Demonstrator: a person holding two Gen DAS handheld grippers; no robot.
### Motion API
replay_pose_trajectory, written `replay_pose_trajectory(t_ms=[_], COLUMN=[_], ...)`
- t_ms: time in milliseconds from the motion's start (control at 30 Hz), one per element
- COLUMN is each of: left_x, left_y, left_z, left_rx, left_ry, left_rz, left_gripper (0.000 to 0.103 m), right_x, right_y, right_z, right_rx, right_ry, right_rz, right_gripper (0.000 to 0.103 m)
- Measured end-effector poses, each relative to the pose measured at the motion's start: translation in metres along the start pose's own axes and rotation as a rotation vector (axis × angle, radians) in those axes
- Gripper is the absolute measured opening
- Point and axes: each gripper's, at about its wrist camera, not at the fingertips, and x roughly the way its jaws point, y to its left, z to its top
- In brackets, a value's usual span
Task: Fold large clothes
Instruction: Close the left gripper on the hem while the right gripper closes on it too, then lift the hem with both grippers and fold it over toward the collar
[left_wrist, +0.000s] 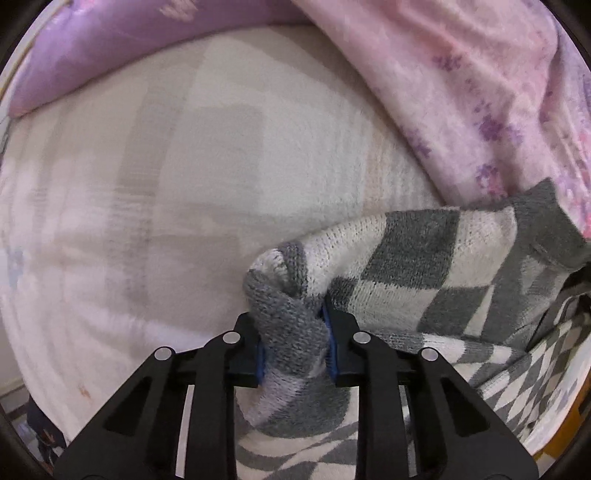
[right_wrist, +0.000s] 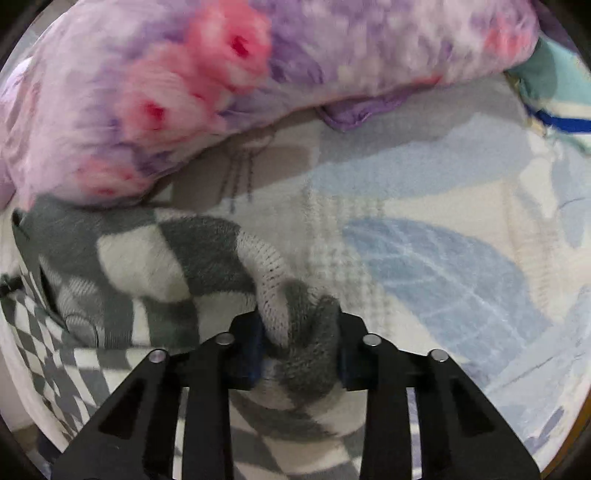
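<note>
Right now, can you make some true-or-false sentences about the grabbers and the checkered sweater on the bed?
1. The left gripper pinches a bunch of the grey-and-white checkered sweater. True.
2. The right gripper is empty. False: it also clamps a bunch of the sweater.
3. The sweater has red stripes. False: it has grey and white checks.
4. A pink-and-purple flowery blanket lies beyond the sweater. True.

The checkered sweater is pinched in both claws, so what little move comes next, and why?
Probably lift both ends together. The left gripper and right gripper each clamp a bunched bit of the sweater, while the rest lies slack on the bed, so raising it lets it hang straight for folding.
</note>
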Motion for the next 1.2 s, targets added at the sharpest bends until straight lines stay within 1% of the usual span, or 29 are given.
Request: replay_pose_trajectory(t_ms=[133,233,333,400,467,533,600,667,733,800,900,933,967,1033,1100,1133,1200], left_x=[-0.032,-0.057,-0.081,-0.096,-0.105,-0.118,-0.131,-0.141,-0.150,-0.157,-0.172,-0.175,-0.178,-0.183,-0.187,-0.187,-0.185], left_y=[-0.005,-0.004,-0.005,-0.006,-0.006,-0.009,-0.007,-0.007,0.000,0.006,0.015,0.019,0.021,0.025,0.026,0.026,0.029], left_z=[-0.018,-0.035,-0.052,-0.065,-0.080,-0.085,-0.098,-0.114,-0.128,-0.144,-0.178,-0.189,-0.201,-0.224,-0.256,-0.272,-0.296], left_rx=[0.003,0.005,0.019,0.028,0.043,0.048,0.044,0.039,0.026,0.009,-0.007,-0.010,-0.016,-0.020,-0.001,0.012,0.020], left_ry=[-0.057,-0.091,-0.132,-0.163,-0.186,-0.203,-0.225,-0.244,-0.270,-0.273,-0.300,-0.309,-0.313,-0.312,-0.313,-0.311,-0.296], left_rz=[0.020,0.027,0.046,0.063,0.082,0.091,0.085,0.077,0.045,0.030,0.019,0.012,0.007,0.001,0.010,0.029,0.035], left_gripper=[0.023,0.023,0.023,0.023,0.023,0.023,0.023,0.023,0.023,0.023,0.023,0.023,0.023,0.023,0.021,0.021,0.021], right_x=[-0.041,-0.072,-0.105,-0.119,-0.131,-0.143,-0.156,-0.167,-0.178,-0.188,-0.202,-0.208,-0.211,-0.216,-0.219,-0.220,-0.219], right_y=[0.000,0.002,0.009,0.015,0.015,0.013,0.009,0.015,0.016,0.017,0.017,0.015,0.014,0.014,0.015,0.015,0.011], right_z=[-0.021,-0.038,-0.058,-0.074,-0.081,-0.090,-0.104,-0.118,-0.134,-0.148,-0.177,-0.191,-0.203,-0.222,-0.252,-0.261,-0.292], right_rx=[0.032,0.027,0.022,0.021,0.024,0.035,0.043,0.038,0.043,0.041,0.062,0.087,0.106,0.102,0.100,0.103,0.114], right_ry=[-0.079,-0.123,-0.190,-0.225,-0.245,-0.266,-0.292,-0.312,-0.339,-0.360,-0.391,-0.397,-0.401,-0.407,-0.397,-0.391,-0.371], right_rz=[-0.006,-0.005,-0.008,0.000,-0.004,0.007,0.018,0.011,0.023,0.021,0.020,0.028,0.042,0.049,0.036,0.039,0.051], right_gripper=[0.022,0.020,0.019,0.018,0.018,0.018,0.018,0.018,0.017,0.017,0.017,0.017,0.017,0.017,0.017,0.017,0.017])
